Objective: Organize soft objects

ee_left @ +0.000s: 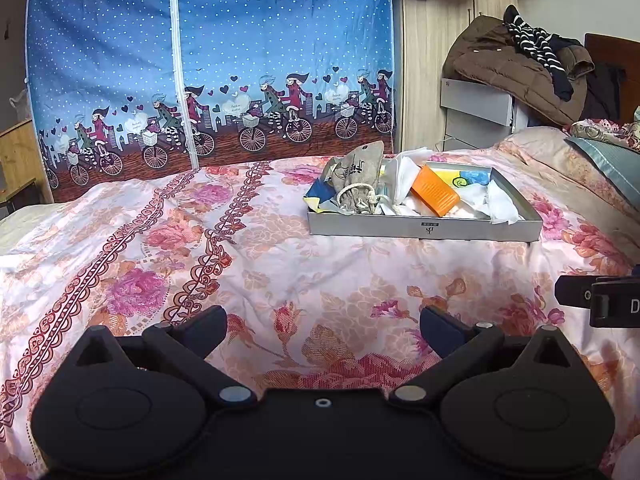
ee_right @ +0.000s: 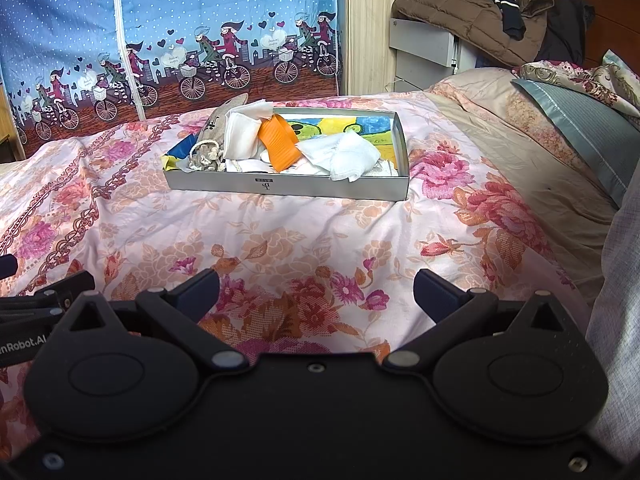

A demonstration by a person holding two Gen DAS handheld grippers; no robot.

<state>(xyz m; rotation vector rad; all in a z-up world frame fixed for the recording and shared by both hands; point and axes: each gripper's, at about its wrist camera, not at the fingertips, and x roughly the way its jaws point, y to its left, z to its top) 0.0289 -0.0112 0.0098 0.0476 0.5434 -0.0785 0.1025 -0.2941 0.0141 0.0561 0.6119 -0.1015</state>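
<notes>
A: On the bed [ee_right: 304,236], far from both claws, sits the tray [ee_right: 288,188] heaped with soft things: pouch [ee_right: 208,152], white cloths [ee_right: 352,156], orange pack [ee_right: 278,144].
B: And the claws?
A: Left claw [ee_left: 323,322] and right claw [ee_right: 316,290] are both spread, holding nothing.
B: Risks?
A: The heap is loose; pulling one cloth could drag others over the rim. The tray may slide on the quilt.
B: Obstacles?
A: None between. Coats [ee_right: 472,4] lie far right, curtain [ee_left: 208,60] beyond.

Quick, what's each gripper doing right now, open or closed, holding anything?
Left gripper: open, holding nothing, above the floral pink bedspread.
Right gripper: open, holding nothing, short of the shallow grey cardboard box.
</notes>
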